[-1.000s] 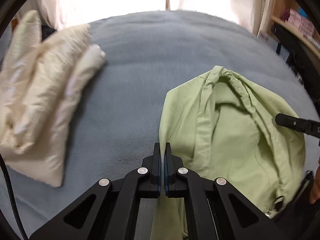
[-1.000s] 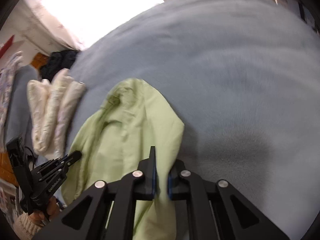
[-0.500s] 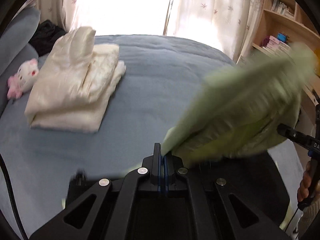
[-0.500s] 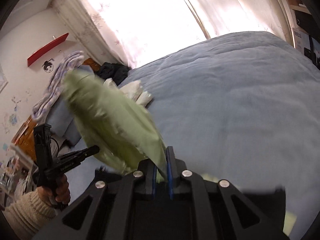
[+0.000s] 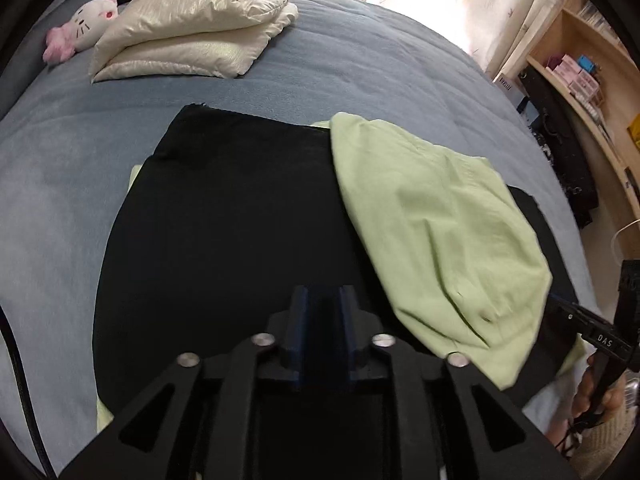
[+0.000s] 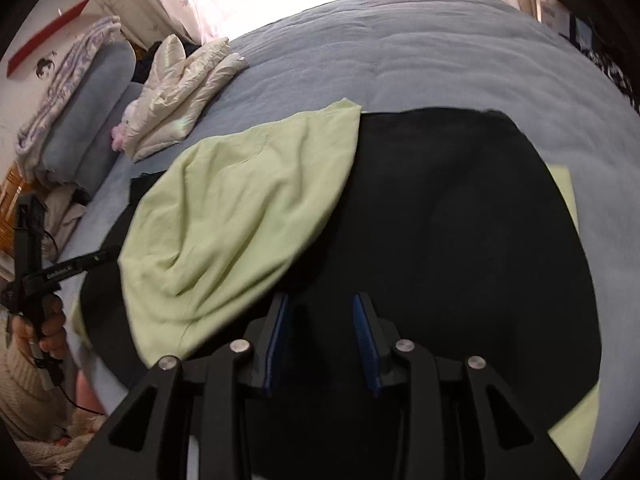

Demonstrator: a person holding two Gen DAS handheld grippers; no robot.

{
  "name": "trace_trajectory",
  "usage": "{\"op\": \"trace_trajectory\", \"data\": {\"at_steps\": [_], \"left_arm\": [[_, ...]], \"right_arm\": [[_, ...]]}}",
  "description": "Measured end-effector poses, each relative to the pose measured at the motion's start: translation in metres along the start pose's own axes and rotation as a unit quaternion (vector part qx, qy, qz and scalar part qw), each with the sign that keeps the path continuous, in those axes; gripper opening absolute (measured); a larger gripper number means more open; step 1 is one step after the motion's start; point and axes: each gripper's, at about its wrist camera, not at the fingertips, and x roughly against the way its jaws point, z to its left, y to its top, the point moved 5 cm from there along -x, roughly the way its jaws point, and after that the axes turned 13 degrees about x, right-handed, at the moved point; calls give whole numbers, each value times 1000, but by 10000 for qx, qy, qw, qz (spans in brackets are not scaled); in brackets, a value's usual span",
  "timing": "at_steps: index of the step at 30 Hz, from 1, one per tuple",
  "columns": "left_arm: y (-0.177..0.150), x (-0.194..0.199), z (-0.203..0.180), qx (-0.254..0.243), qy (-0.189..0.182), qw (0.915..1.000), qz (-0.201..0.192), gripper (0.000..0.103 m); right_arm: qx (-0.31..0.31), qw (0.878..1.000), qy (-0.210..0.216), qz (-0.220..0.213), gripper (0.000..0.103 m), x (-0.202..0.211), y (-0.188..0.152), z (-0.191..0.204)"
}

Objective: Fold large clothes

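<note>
A large garment lies on the blue bed, its black side [image 5: 232, 208] spread flat and facing up. A light green part [image 5: 432, 224] is folded over it on the right in the left wrist view. In the right wrist view that green part [image 6: 240, 208] is on the left of the black side [image 6: 460, 220]. Thin green edges show around the black. My left gripper [image 5: 324, 296] hovers over the black cloth, its jaws opening with nothing pinched between them. My right gripper [image 6: 320, 304] is opening wider, its blue pads [image 6: 362, 332] bare, just beside the green fold's near edge.
A folded cream padded jacket [image 5: 192, 28] and a pink-and-white plush toy [image 5: 88, 20] lie at the bed's far left. A grey bolster [image 6: 88, 120] and striped cloth are beyond them. Wooden shelves [image 5: 580, 80] stand along the right. A person's hands [image 6: 44, 328] hold the gripper handles.
Both grippers were shut on the green cloth, then swung it up and back towards me. It now lies over the black side, and both jaws have parted and let go.
</note>
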Motion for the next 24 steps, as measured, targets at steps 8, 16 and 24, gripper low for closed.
{"op": "trace_trajectory", "data": {"at_steps": [8,16,24], "left_arm": [[-15,13,-22,40,-584,9983,-5,57],[-14,-25,-27,493,-912,9938,391,57],[-8,-32,-42,714,-795,9941,168,6]], "right_arm": [[-267,9980,455,-337,56,17,2,21],[-606,9958,620,-304,56,-11,8,27],[-965,9924,686,-331,8,-39,14,31]]}}
